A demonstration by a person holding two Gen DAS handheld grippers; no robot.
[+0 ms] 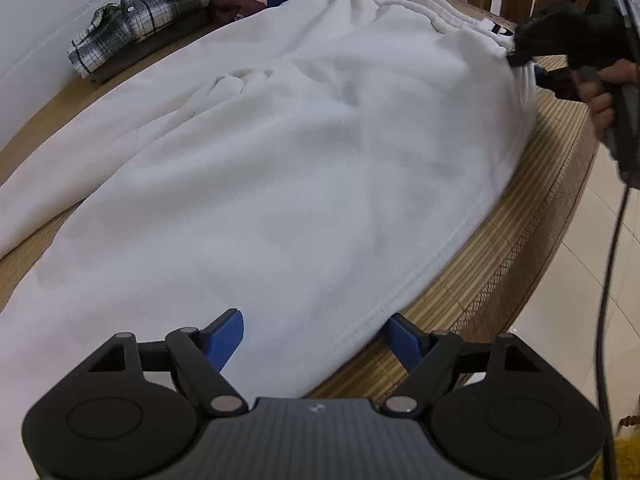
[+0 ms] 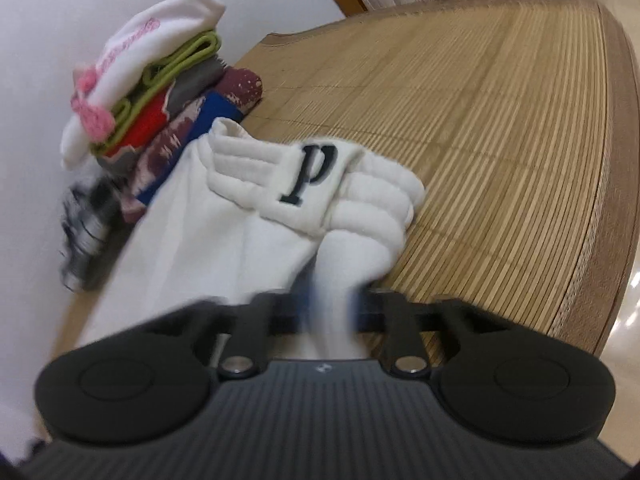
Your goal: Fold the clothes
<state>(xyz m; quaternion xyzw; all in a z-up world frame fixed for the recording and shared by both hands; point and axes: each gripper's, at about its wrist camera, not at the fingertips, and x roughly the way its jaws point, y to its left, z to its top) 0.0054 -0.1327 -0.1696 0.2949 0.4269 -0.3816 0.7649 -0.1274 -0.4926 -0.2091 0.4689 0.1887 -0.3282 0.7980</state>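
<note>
- White sweatpants [image 1: 304,152] lie spread flat on the bamboo-mat desk [image 1: 500,264], waistband [image 2: 320,196] with a black "P" label [image 2: 310,174] at the far end; no fold made on them yet, judging by how they lie.
- Done so far: a stack of folded clothes [image 2: 160,80] sits by the wall past the waistband, a folded plaid shirt [image 1: 136,20] beside it.
- Left: whole fold of the pants, then stacking, probably.
- Right claw [image 2: 332,304]: jaws pinched tight on bunched white fabric just below the waistband; blue pads blurred, cloth squeezed between them. A hand [image 1: 604,96] on its handle shows in the left view.
- Left claw [image 1: 316,336]: jaws wide apart, straddling the hemmed side edge of the pants; one blue finger [image 1: 226,338] over the cloth, the other over the mat beside the edge. Not gripping anything yet.
- Likely step: left claw about to close on the edge so both can lift and fold.
</note>
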